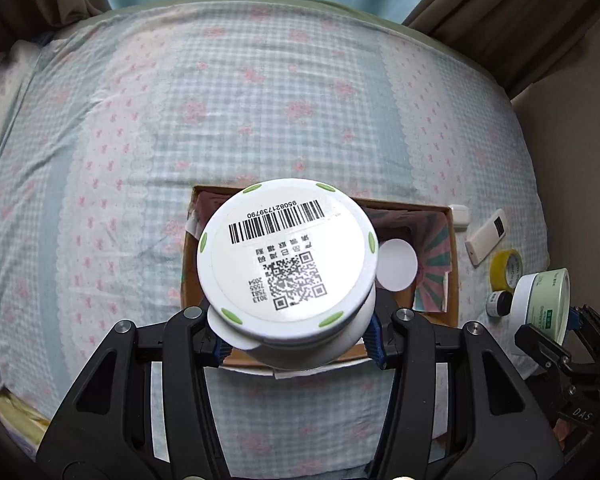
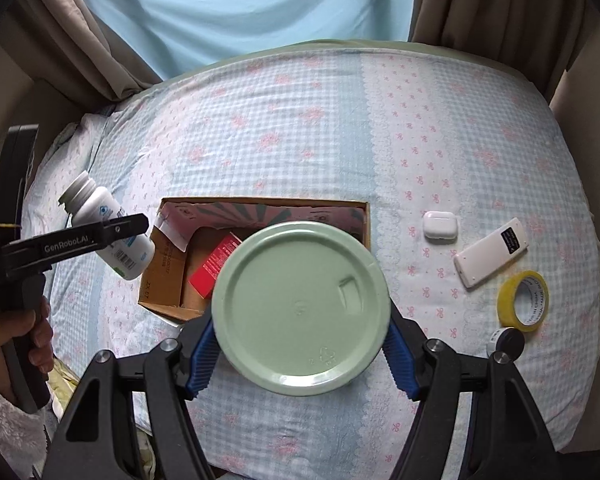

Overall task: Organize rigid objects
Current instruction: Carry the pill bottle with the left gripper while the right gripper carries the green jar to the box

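My left tool (image 1: 296,344) is clamped on a white bottle (image 1: 288,264), blue pads pressing both sides; its barcoded base faces the camera. In the right wrist view the same bottle (image 2: 108,232) hangs in the air just left of the cardboard box (image 2: 364,216).

My right tool (image 2: 300,354) grips a round jar by its pale green lid (image 2: 300,308), held above the bed (image 2: 300,120) at the box's near right corner. In the left wrist view that jar (image 1: 544,304) shows white with a green label.

Inside the box: a red carton (image 2: 216,268); a white disc (image 1: 396,264).

On the checked bedspread right of the box: white earbud case (image 2: 440,226), white remote (image 2: 492,258), yellow tape roll (image 2: 522,306), small dark-capped pot (image 2: 506,342).
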`<action>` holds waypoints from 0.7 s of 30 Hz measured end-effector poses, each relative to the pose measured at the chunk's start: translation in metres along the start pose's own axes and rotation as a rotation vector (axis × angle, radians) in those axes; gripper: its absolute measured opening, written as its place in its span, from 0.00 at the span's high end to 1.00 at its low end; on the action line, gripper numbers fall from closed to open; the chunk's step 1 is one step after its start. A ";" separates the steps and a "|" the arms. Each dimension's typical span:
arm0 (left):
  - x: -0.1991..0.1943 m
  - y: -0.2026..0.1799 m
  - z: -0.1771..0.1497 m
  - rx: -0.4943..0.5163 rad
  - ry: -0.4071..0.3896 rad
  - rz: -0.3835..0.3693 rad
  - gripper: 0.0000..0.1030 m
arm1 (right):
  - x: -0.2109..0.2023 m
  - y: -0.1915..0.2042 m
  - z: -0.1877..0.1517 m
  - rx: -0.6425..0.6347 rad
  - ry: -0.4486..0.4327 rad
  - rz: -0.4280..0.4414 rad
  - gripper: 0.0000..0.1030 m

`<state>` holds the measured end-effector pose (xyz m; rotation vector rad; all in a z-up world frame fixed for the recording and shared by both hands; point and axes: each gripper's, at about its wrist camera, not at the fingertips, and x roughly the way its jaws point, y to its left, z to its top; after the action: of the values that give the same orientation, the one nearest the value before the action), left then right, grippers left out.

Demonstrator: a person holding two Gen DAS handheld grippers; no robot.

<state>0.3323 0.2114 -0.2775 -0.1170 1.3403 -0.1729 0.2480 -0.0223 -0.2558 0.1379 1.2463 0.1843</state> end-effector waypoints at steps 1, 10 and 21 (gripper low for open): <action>0.010 0.004 0.005 0.001 0.007 0.004 0.55 | 0.010 0.006 0.002 -0.011 0.012 0.000 0.35; 0.085 0.028 0.023 0.041 0.066 0.023 0.55 | 0.107 0.045 0.008 -0.112 0.130 0.004 0.35; 0.117 0.024 0.024 0.149 0.051 0.050 0.34 | 0.172 0.069 -0.001 -0.270 0.162 0.023 0.33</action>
<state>0.3831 0.2117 -0.3886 0.0471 1.3746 -0.2339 0.2955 0.0821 -0.4020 -0.0982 1.3679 0.3879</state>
